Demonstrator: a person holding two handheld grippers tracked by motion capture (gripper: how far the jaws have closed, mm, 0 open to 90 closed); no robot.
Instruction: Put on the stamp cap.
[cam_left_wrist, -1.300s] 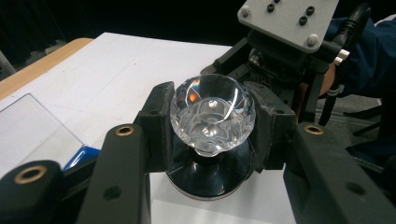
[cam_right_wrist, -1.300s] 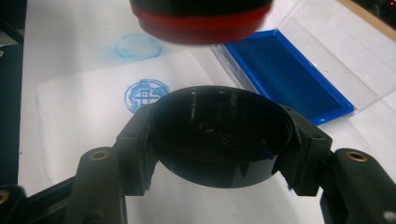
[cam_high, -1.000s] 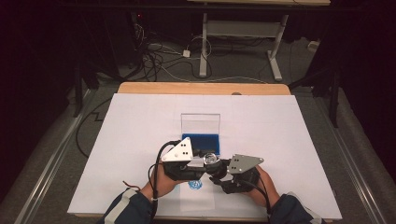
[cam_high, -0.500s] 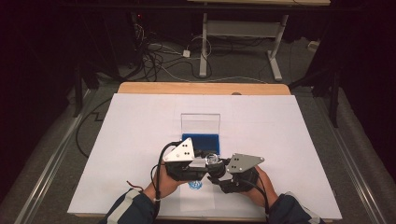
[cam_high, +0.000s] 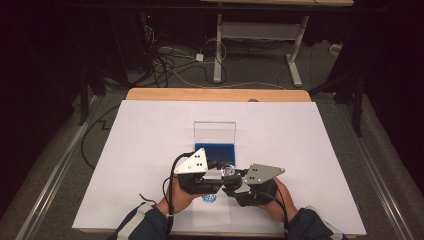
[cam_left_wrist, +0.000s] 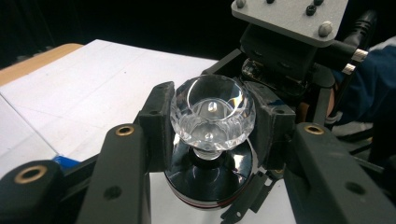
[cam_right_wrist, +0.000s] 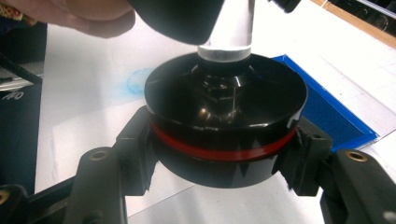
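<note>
A person holds a gripper in each hand, low and near the front edge of the white table (cam_high: 150, 150). The two grippers meet close together in the middle.

The left gripper (cam_left_wrist: 210, 119) is closed on a clear glass knob (cam_left_wrist: 212, 116). Its black pads (cam_left_wrist: 156, 116) press on both sides of the knob. The knob looks like a cut-glass ball with a short neck, and it sits on top of a black lid (cam_left_wrist: 210, 175).

The right gripper (cam_right_wrist: 224, 149) is closed on the black lid (cam_right_wrist: 224, 116). The lid is round and has a red ring (cam_right_wrist: 219, 151) around it. The pads hold the lid at its two sides, just under the red ring. The knob's clear neck (cam_right_wrist: 224, 51) goes up from the middle of the lid.

In the high view, the left gripper (cam_high: 212, 172), the right gripper (cam_high: 240, 180) and the knob (cam_high: 229, 171) between them are held above the table, near the person.

Just behind them lies a blue pad (cam_high: 215, 151) with a clear wall (cam_high: 215, 131) standing at its far side. A small blue round mark (cam_high: 209, 199) is on the table under the hands.
</note>
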